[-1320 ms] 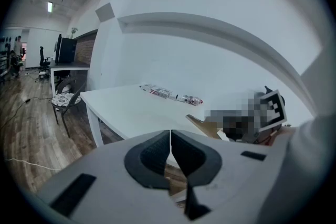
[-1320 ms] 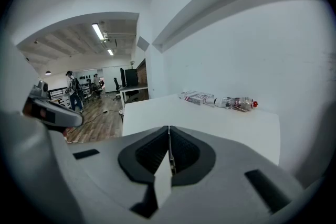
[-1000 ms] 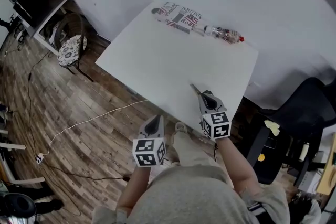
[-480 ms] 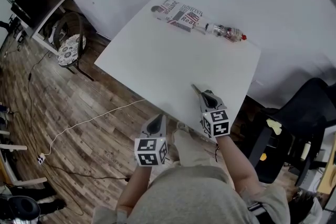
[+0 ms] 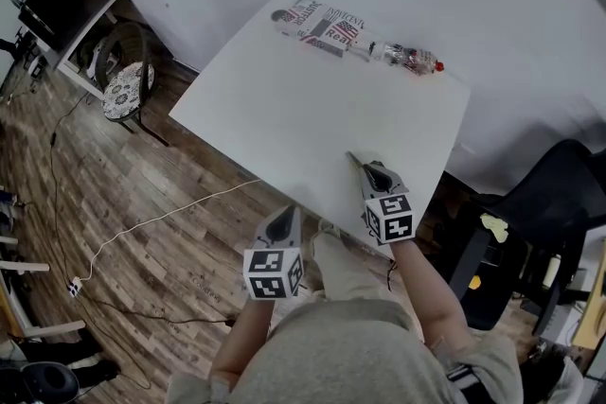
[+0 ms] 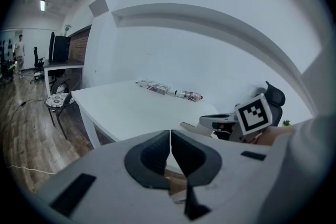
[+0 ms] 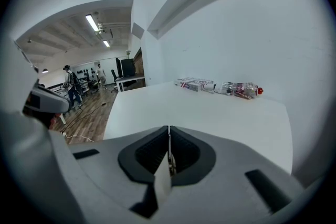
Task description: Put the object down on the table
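Right gripper (image 5: 369, 175): clenched on thin pale strip (image 5: 351, 160), long axis in line with jaws, tip over table (image 5: 284, 99). Left gripper (image 5: 281, 224): closed, empty, off table's edge.

An open-plan office.
A white tabletop (image 5: 312, 109) stands by a plain wall on a wood-look floor (image 5: 104, 175), with a black office chair (image 5: 549, 194) beside it. Another desk (image 5: 95, 22) carries a dark monitor (image 5: 57, 0), with a cushioned chair (image 5: 126, 85) next to it. Strip lights (image 7: 94, 22) line the ceiling, a cable (image 5: 161, 220) trails across the floor, and people (image 7: 70, 86) stand far down the long room.
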Motion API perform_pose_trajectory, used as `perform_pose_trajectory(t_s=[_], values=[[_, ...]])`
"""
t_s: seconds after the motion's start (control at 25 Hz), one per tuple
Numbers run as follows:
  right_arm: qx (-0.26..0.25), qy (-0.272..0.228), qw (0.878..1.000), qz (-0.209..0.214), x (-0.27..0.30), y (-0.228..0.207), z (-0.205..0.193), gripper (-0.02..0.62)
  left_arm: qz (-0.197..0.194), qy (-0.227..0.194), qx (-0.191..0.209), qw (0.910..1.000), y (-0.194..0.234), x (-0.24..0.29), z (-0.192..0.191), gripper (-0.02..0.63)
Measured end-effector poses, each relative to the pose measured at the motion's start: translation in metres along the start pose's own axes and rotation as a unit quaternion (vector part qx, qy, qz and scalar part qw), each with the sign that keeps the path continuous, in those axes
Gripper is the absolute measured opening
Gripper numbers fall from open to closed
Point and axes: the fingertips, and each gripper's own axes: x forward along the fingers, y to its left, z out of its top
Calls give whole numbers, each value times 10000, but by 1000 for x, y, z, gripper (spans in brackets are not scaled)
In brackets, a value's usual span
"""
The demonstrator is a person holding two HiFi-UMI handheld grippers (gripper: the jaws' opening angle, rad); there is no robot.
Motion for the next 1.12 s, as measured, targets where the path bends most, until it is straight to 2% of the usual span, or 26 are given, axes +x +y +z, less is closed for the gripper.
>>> perform_pose_trajectory(t_s=[0.68,1.12], values=[[-101,131,9997,-200,4,-30,-3,52,-28,1,1,10000,-4,1,1,11],[45,203,9994,-279,12,-48,-13,86,-68,63,17,10000,-5,7,-2,9]])
